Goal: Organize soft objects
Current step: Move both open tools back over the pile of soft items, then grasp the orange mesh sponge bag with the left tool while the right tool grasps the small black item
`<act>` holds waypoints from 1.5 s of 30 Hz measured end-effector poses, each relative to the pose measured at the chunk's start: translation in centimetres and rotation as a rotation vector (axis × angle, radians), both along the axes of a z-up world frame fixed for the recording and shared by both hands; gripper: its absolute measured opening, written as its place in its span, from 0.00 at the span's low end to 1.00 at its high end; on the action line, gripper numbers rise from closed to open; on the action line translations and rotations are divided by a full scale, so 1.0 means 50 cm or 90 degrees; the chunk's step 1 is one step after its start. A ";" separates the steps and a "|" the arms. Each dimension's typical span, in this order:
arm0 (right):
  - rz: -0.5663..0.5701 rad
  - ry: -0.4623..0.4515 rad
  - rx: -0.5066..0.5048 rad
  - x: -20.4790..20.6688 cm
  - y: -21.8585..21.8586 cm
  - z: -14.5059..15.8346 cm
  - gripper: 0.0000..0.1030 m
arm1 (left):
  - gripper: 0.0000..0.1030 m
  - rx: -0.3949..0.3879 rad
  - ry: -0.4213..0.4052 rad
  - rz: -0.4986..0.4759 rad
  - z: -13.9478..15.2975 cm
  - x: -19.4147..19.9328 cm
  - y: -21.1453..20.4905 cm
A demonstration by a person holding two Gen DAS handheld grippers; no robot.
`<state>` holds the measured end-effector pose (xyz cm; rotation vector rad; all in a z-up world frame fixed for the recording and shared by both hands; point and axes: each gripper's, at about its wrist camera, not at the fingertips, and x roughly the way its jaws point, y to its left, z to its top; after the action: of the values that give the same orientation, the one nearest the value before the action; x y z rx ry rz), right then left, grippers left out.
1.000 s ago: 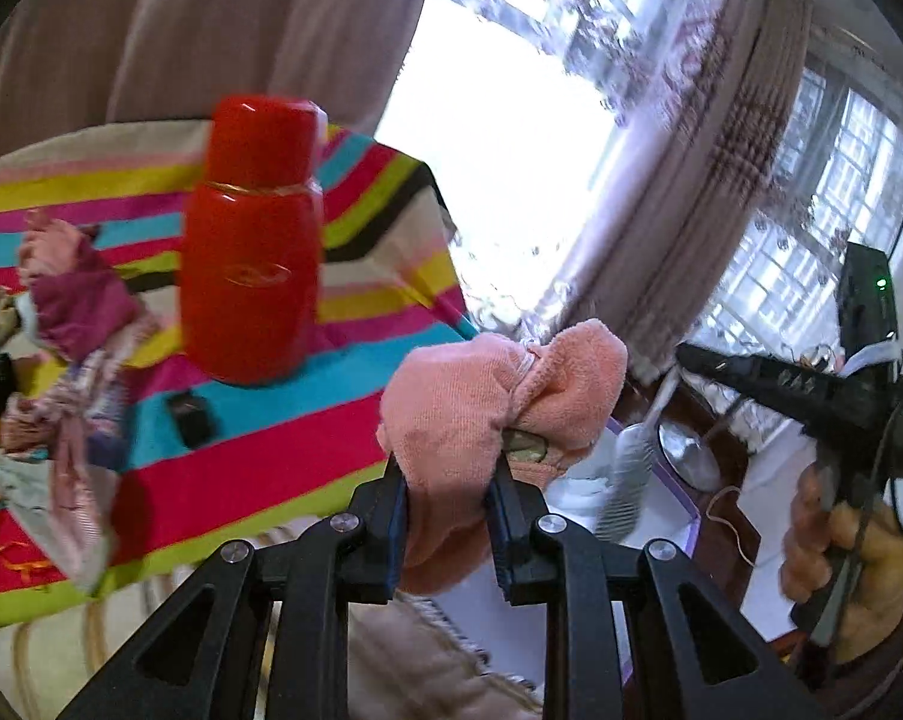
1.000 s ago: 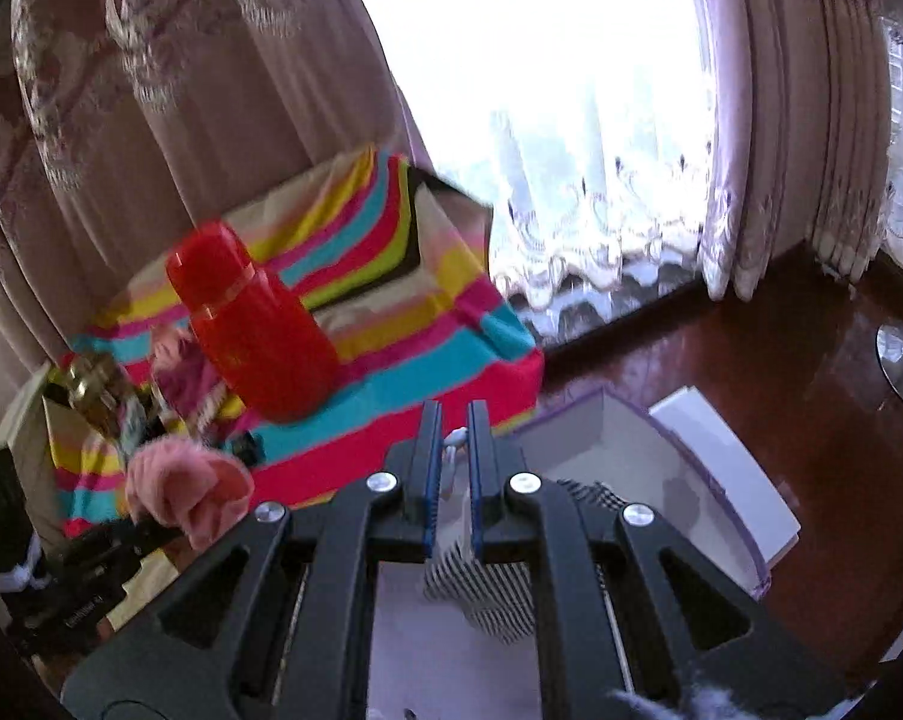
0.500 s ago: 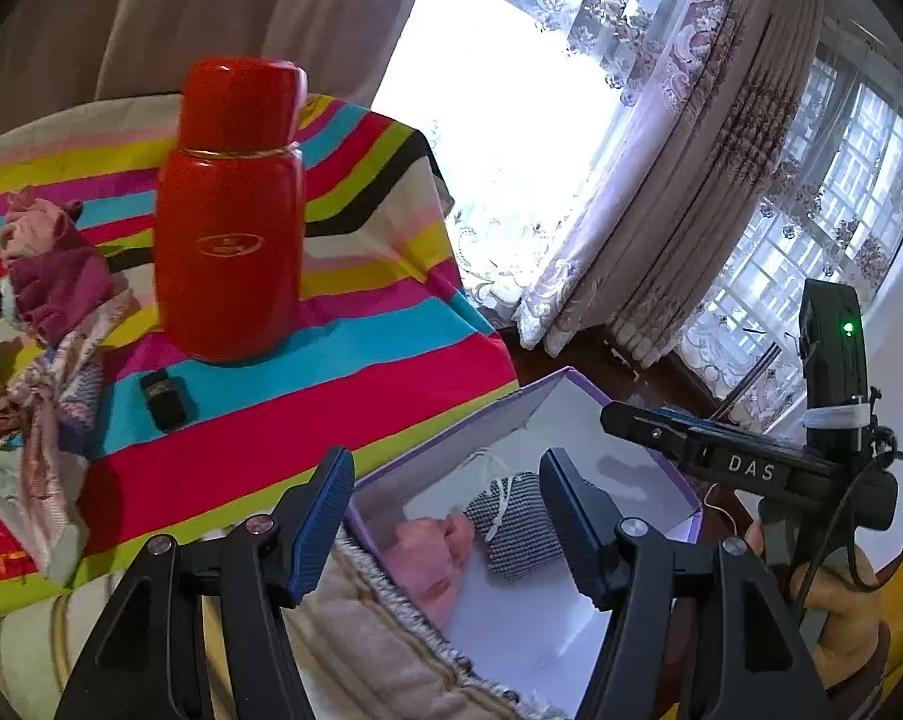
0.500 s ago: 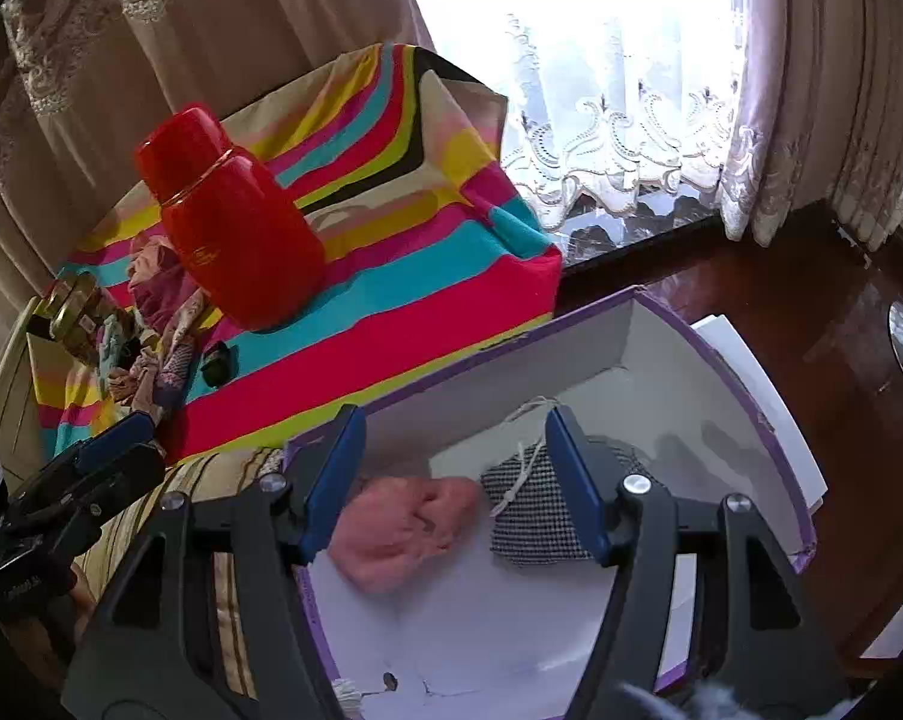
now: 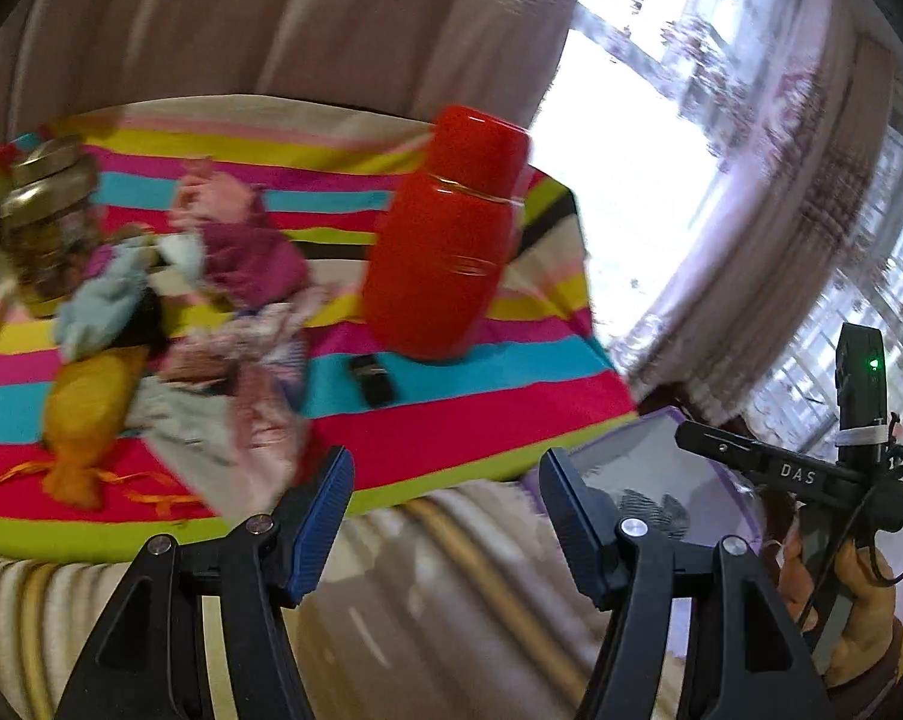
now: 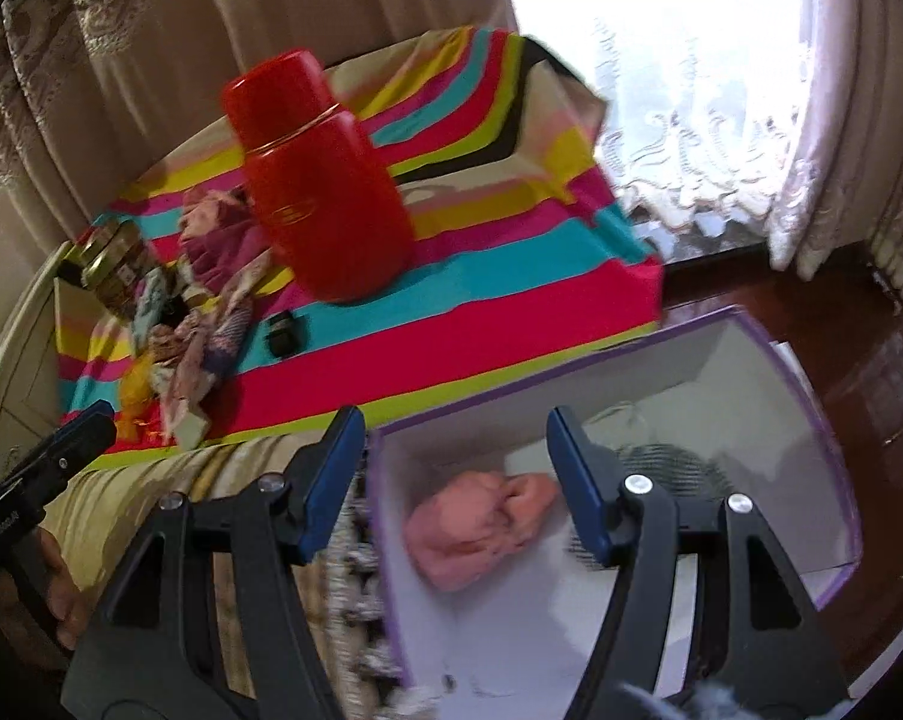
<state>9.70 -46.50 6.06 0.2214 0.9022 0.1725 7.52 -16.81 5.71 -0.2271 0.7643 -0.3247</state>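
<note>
Swinging toward the cloth heap [image 5: 211,312] on the striped cover [image 5: 463,420], left gripper [image 5: 445,504] and right gripper [image 6: 457,474] both gaping, empty. Pink cloth [image 6: 481,528] and checked pouch [image 6: 673,468] lying in the box [image 6: 769,348]. Looking light, limp, crumpled; best pinched at a raised fold.

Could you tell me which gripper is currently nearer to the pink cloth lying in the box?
Right. The right gripper hangs open just above the pink cloth in the purple-rimmed box. The left gripper, also open, has swung towards the striped cloth, beside the box.
</note>
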 end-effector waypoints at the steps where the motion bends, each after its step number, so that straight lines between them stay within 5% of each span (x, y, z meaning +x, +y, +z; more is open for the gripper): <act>1: 0.005 0.003 -0.001 0.003 0.011 -0.001 0.65 | 0.63 -0.002 0.003 0.011 -0.002 -0.004 0.021; 18: 0.083 0.052 -0.039 0.113 0.237 -0.045 0.65 | 0.63 -0.038 0.062 0.214 -0.052 -0.011 0.308; 33: 0.105 0.073 -0.131 0.209 0.339 -0.122 0.65 | 0.64 0.016 0.161 0.260 -0.122 0.104 0.387; 37: 0.109 0.080 -0.146 0.237 0.357 -0.141 0.65 | 0.75 0.048 0.194 0.246 -0.148 0.149 0.385; 45: 0.120 0.080 -0.164 0.280 0.381 -0.164 0.65 | 0.79 0.068 0.230 0.236 -0.186 0.208 0.386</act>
<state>23.71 -27.46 -2.15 -0.0934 1.0601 0.2173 17.91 2.50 -3.57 -0.3249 1.0723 0.1134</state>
